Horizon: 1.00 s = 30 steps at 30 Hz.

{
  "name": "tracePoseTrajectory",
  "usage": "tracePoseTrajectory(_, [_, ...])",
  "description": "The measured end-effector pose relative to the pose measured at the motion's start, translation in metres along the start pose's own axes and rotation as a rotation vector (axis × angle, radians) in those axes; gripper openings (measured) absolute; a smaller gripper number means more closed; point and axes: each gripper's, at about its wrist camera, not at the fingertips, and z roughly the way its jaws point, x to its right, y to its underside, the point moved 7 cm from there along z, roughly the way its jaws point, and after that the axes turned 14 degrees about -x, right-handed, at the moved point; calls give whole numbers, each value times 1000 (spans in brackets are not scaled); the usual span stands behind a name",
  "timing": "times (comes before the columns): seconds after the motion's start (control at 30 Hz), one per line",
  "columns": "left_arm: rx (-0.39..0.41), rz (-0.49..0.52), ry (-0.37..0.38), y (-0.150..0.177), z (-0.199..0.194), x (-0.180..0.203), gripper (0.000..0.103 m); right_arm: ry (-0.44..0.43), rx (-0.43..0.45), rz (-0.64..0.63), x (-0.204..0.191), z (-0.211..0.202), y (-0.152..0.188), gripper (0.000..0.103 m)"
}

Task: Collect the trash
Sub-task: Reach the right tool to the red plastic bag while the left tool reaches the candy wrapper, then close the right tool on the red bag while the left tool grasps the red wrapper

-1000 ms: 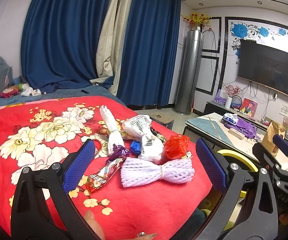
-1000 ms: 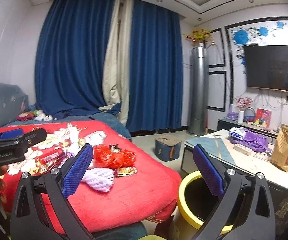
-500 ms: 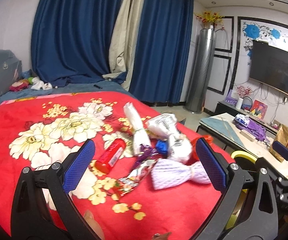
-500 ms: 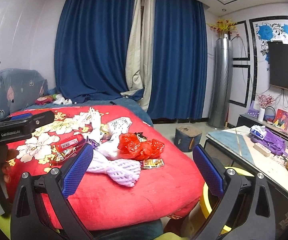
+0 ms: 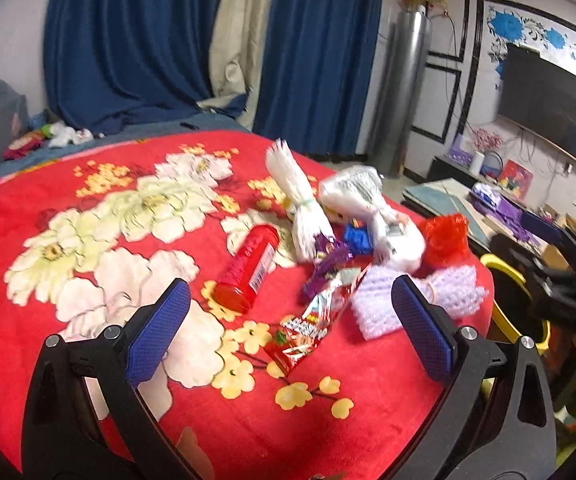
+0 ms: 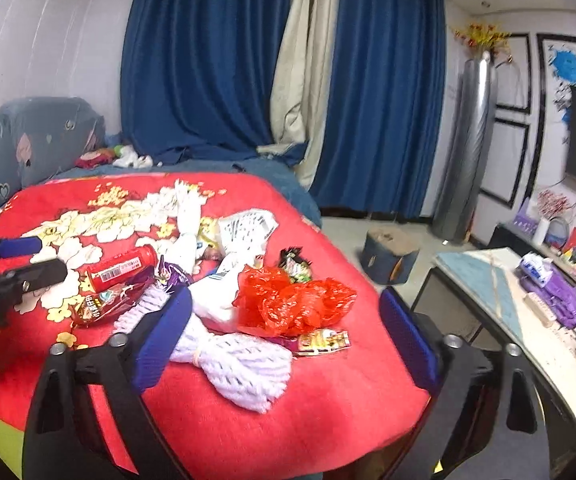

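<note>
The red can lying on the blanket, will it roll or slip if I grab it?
The red can lies on its side, so a nudge would probably roll it, though the soft blanket may slow that. Its smooth round wall looks slippery; gripping across the middle seems safest.

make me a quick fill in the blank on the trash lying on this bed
1. The red cylindrical can lies on its ____.
2. The crumpled plastic bag beside the white foam net sleeve is ____ in colour.
3. The yellow-rimmed bin stands beside the ____ floral blanket.

Missing words: side; red; red
</note>
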Motion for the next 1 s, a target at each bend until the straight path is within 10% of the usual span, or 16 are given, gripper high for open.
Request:
tracePoseTrajectory(0.27, [-117,79,37,5,32,14,89,-44,-84,-3,-1,36,-10,67])
tracePoseTrajectory(0.73, [-270,68,76,21,64,12,33,-80,-109,9,1,54,-8,20])
tracePoseTrajectory(1.0, [-239,78,85,22,52,14,14,-88,-48,36,9,37,-8,12])
